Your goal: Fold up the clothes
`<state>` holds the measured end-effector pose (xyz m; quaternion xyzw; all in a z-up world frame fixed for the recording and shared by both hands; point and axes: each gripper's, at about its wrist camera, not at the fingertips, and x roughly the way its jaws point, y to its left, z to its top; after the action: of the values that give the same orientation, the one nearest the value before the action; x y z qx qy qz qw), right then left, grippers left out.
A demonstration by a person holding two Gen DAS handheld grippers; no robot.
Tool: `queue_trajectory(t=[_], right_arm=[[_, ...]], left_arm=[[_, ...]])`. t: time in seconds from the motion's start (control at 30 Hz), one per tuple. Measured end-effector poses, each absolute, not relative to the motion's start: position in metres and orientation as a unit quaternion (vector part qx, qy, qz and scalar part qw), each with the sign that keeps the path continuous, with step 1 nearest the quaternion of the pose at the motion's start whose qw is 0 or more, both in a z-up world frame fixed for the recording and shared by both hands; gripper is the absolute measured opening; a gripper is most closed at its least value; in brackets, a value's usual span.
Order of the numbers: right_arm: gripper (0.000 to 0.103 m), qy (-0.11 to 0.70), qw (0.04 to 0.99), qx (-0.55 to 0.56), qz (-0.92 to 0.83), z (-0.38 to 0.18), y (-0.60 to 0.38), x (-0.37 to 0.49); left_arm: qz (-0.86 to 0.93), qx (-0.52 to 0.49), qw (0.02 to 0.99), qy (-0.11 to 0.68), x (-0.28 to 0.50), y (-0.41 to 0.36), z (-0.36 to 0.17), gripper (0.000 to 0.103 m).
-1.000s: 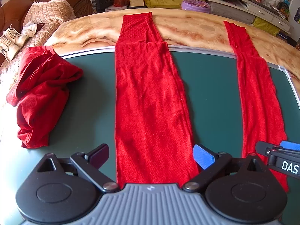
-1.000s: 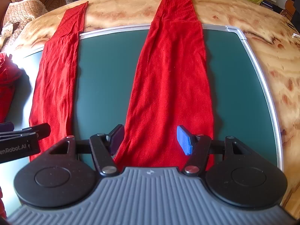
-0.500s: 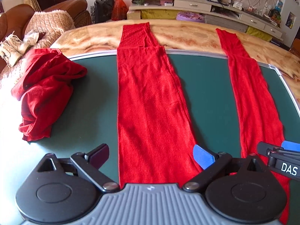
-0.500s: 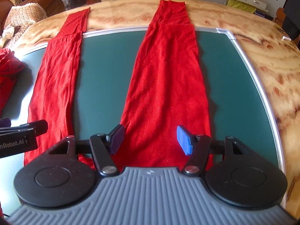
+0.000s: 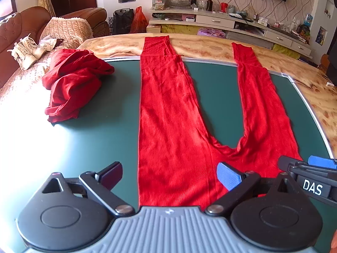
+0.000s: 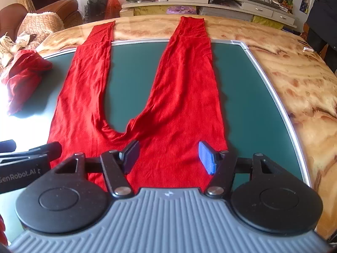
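Red trousers [image 5: 177, 126] spread flat on the green mat [image 5: 105, 143], legs running away over the far table edge [image 5: 202, 46], waist end nearest. Crotch now in view where a second ago only the legs showed: both cameras pulled back toward the waist. Left gripper [image 5: 169, 176] open, empty, over the left leg; right gripper [image 6: 169, 155] likewise open above the waist. Probably lining up for a waist grab. Crumpled red garment [image 5: 73, 84] well apart at left.

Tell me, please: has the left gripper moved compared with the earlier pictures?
Yes. The left gripper has pulled back toward the waist end of the red trousers: their crotch, hidden before, now shows.
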<state>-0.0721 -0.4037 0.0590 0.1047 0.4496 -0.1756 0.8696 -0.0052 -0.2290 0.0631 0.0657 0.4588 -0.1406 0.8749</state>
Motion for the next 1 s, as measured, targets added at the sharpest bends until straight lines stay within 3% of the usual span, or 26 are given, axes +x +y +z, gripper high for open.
queue_trajectory(t=[1.0], right_arm=[[0.070, 0.426, 0.883, 0.093, -0.172, 0.071, -0.361, -0.165]], left_arm=[[-0.126, 0.060, 0.886, 0.442, -0.109, -0.203, 0.077, 0.099]])
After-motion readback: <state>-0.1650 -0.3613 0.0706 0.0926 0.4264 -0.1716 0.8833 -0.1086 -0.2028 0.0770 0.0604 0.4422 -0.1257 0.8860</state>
